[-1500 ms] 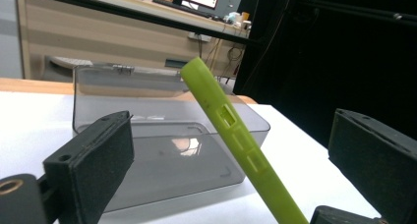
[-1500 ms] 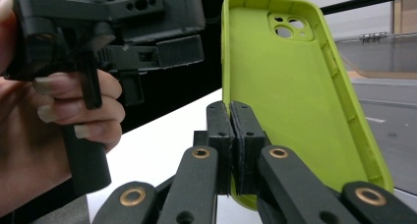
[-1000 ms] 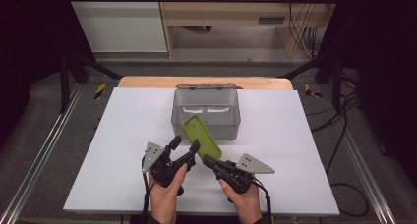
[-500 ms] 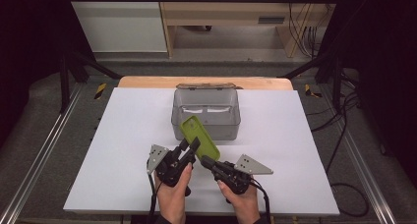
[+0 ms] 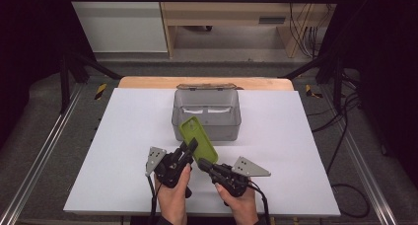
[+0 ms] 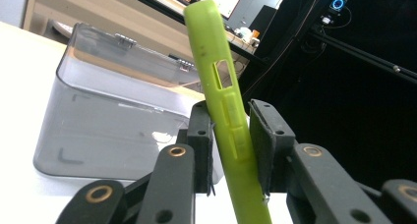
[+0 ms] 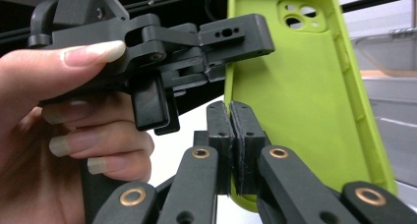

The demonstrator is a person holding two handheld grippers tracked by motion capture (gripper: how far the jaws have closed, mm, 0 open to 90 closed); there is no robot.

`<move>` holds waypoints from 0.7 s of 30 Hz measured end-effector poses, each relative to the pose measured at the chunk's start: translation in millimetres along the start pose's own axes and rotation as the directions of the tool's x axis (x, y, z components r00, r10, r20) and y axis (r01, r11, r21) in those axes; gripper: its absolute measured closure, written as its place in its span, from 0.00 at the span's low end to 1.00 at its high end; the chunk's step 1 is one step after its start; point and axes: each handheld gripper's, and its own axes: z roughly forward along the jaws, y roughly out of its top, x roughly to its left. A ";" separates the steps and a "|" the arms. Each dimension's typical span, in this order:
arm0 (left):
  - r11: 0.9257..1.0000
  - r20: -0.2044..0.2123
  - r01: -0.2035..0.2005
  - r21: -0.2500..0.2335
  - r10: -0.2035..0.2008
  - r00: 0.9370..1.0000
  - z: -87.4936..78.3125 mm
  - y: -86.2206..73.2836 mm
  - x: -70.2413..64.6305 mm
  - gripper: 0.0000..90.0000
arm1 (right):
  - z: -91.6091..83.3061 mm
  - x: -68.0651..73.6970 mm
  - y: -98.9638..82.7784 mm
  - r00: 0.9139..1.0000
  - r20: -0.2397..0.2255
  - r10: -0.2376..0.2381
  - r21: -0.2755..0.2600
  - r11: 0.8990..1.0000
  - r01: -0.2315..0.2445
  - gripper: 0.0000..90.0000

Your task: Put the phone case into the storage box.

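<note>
Left hand-held gripper [image 6: 231,135], jaws just closing, pinches the green phone case [image 6: 223,106]; right hand-held gripper [image 7: 231,130] pinches its edge

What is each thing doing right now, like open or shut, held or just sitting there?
Green phone case: empty, held up off the table by both tongs.
Left tongs: just closed, pressing on the case's side edge.
Right tongs: shut on the case's bottom edge.
Grey plastic box: lid open, sitting on the white table, nothing clearly inside.
</note>
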 end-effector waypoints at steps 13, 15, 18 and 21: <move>1.000 0.006 -0.009 -0.019 0.010 1.000 -3.3 -0.9 0.4 0.86 | 5.5 1.9 -2.2 0.999 -0.014 -0.031 0.041 0.999 0.032 0.91; 1.000 -0.003 -0.012 -0.015 0.012 1.000 -3.0 1.2 3.2 0.86 | 5.0 1.1 -1.3 0.999 -0.012 -0.031 0.043 0.999 0.031 0.86; 0.999 -0.019 -0.037 -0.020 0.037 0.999 -4.9 5.9 7.3 0.86 | 4.0 0.2 -0.1 0.998 0.008 -0.068 0.058 0.996 0.067 0.79; 0.997 -0.035 -0.070 -0.025 0.069 0.997 -6.9 10.4 11.3 0.86 | 3.9 -2.2 0.4 0.996 0.025 -0.091 0.080 0.993 0.088 0.69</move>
